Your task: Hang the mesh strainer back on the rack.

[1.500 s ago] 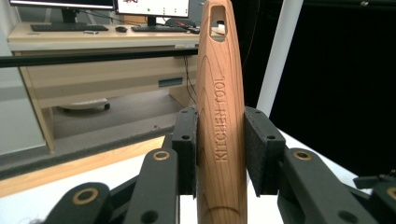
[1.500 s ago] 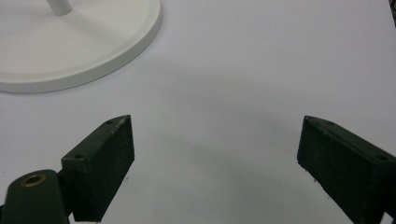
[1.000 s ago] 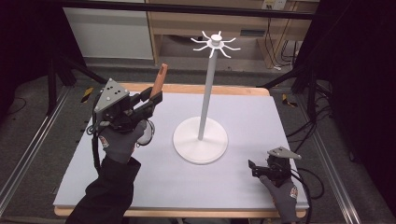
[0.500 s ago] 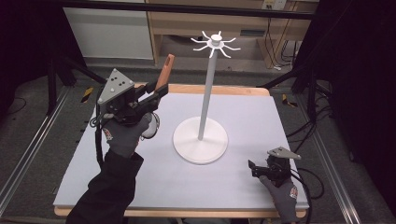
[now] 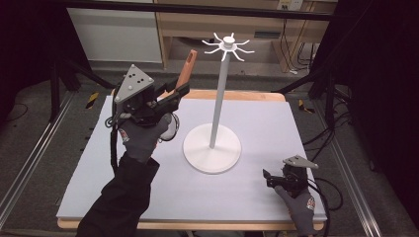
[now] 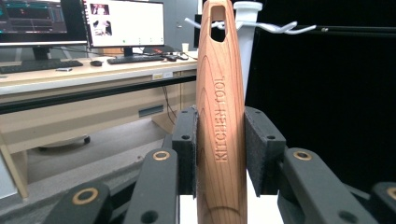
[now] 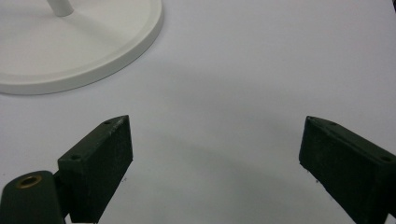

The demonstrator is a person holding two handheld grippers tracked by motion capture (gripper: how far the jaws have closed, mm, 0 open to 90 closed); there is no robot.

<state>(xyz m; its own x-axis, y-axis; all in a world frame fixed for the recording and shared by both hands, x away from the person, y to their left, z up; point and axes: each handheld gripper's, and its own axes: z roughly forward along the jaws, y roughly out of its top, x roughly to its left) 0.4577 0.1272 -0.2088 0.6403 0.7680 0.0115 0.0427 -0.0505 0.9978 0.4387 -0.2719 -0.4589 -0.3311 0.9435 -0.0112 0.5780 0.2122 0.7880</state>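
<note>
Handle text: "KITCHEN TOOL", pressed into the wooden handle (image 6: 220, 121), centre of the left gripper view, letters running lengthwise along the wood.
Handle text position: the words begin just above the black pads and end between them.
Monitor: two screens (image 6: 123, 21) at upper left of the left gripper view show windows and small pictures; their writing is too small to read.
Drawer label: a small pale tag (image 6: 163, 75) on the desk edge, left of centre in the left gripper view, not legible.
Glove mark: a small red-and-white patch on the right glove (image 5: 310, 202), lower right of the high view, unreadable.
</note>
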